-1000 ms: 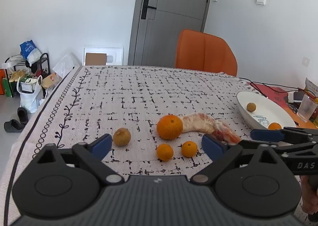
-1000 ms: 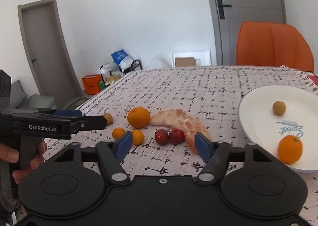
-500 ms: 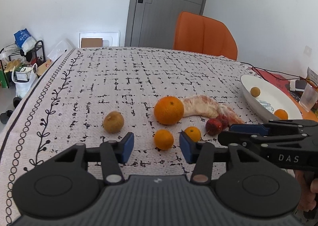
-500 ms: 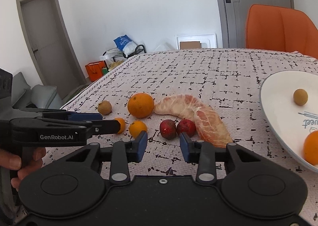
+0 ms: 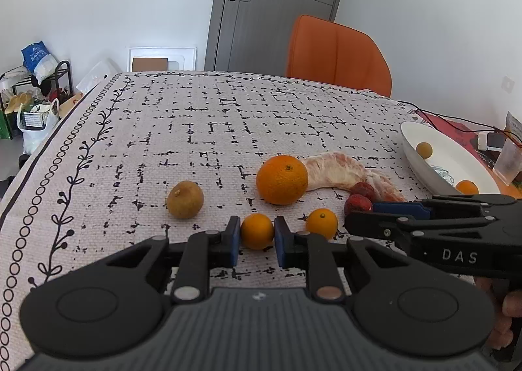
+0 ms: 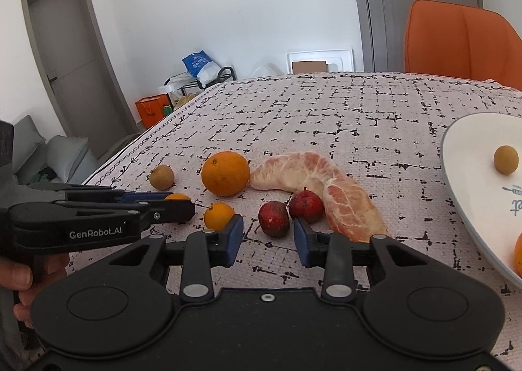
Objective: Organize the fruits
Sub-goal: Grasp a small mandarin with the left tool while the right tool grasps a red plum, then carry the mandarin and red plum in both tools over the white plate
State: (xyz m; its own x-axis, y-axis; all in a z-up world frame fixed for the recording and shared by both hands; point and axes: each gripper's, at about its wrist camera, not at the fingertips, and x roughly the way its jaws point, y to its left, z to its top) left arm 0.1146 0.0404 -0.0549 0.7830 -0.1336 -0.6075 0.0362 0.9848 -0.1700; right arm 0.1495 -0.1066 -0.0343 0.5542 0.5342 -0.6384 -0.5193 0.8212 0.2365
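Observation:
My left gripper (image 5: pixel 257 237) is shut on a small orange (image 5: pixel 257 230) that rests on the tablecloth. A second small orange (image 5: pixel 321 223), a big orange (image 5: pixel 282 179), a brown round fruit (image 5: pixel 185 199) and a peeled pomelo segment (image 5: pixel 342 172) lie around it. My right gripper (image 6: pixel 268 235) is open, its blue pads on either side of a dark red fruit (image 6: pixel 274 219); a second red fruit (image 6: pixel 306 206) lies just behind. A white plate (image 6: pixel 469 181) at the right holds a small brown fruit (image 6: pixel 505 159) and an orange (image 5: pixel 467 187).
An orange chair (image 5: pixel 337 56) stands at the table's far edge. A clear cup (image 5: pixel 507 163), cables and a red item sit beyond the plate at the right. The table's left edge (image 5: pixel 29 159) drops to the floor with bags and a rack.
Both grippers moved forward and down to the fruits and narrowed. The left one closed on the small orange; the right one's pads now flank the dark red fruit.

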